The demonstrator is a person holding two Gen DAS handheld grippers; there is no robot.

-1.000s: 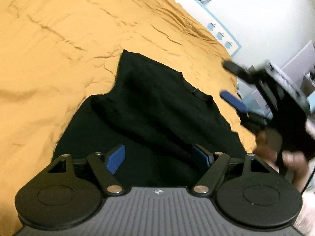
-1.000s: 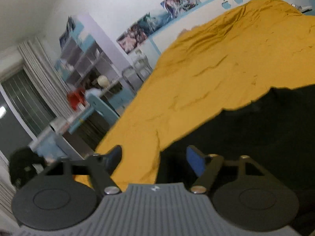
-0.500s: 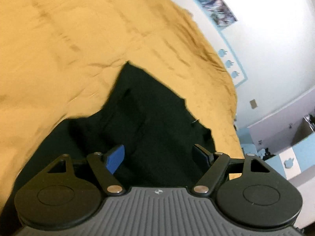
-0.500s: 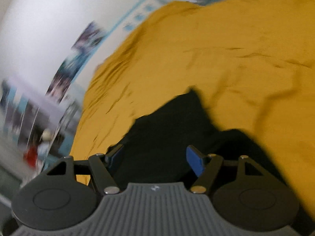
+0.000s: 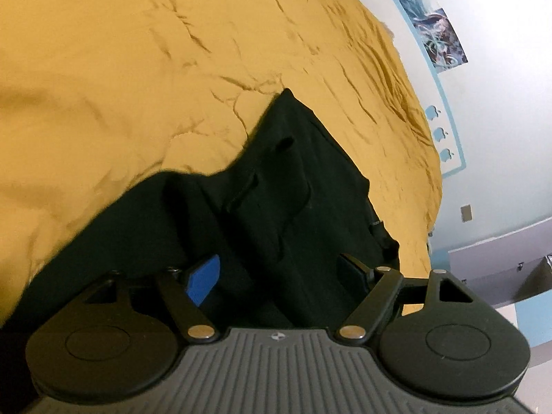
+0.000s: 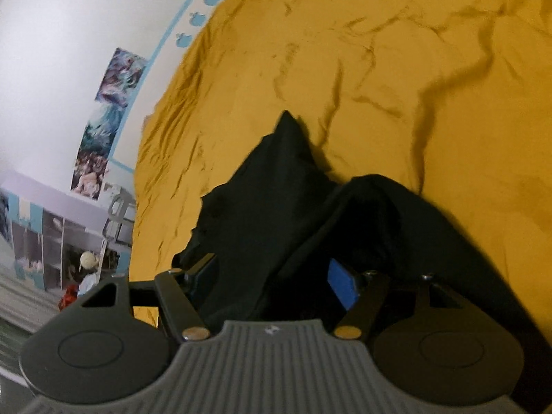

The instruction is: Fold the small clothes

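Lengthwise, black garment [image 5: 276, 200] points away over the bedspread [image 5: 138, 69]; both jaws wide.

1. Black garment [image 5: 276, 189]: soft matt cloth, folds and seams, no sheen.
2. Bedspread [image 5: 138, 69]: mustard-yellow cloth, matt, heavily creased.
3. Left tool [image 5: 279, 276]: matt black plastic arms and discs, grey ribbed body, shiny metal pivot pins, smooth blue pads [image 5: 203, 279].
4. Right tool [image 6: 272, 272]: same matt black plastic, grey ribbed body, metal pins, blue pad.
5. Posters [image 6: 114, 103]: slightly glossy paper on smooth painted wall [image 6: 69, 17].
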